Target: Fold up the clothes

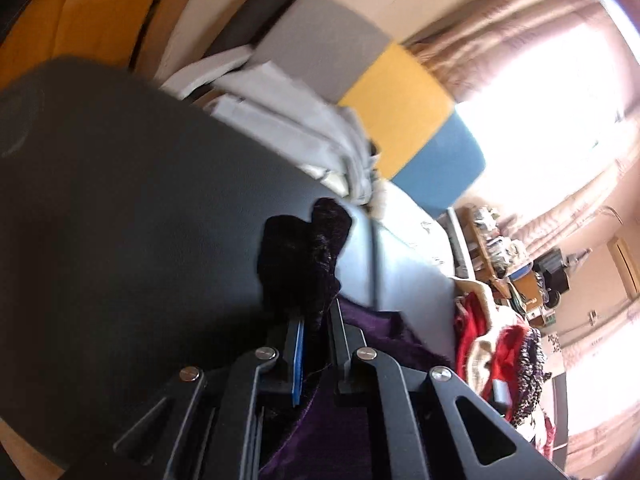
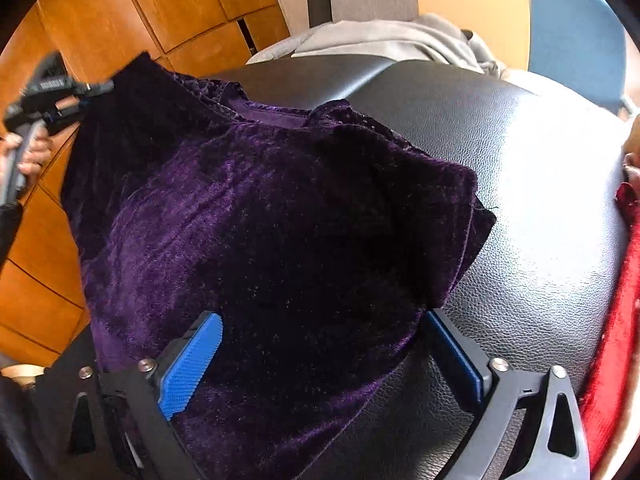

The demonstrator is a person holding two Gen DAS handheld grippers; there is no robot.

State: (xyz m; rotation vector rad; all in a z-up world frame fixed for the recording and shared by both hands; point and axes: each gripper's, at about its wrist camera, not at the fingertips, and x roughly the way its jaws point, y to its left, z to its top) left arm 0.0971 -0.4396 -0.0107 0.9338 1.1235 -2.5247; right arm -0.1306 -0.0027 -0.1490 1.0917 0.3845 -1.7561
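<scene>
one crumpled purple velvet garment [image 2: 256,216] drapes the black cushion [image 2: 520,184], left gripper [image 1: 316,320] clenched on it, right gripper [image 2: 324,344] released.

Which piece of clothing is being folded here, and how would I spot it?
Look at the black leather-look surface. Spread over its left side lies a dark purple velvet garment, one edge pinched by the left hand-held gripper. Its deep violet sheen sets it apart from the grey folded clothes behind and the red fabric on the right.
</scene>
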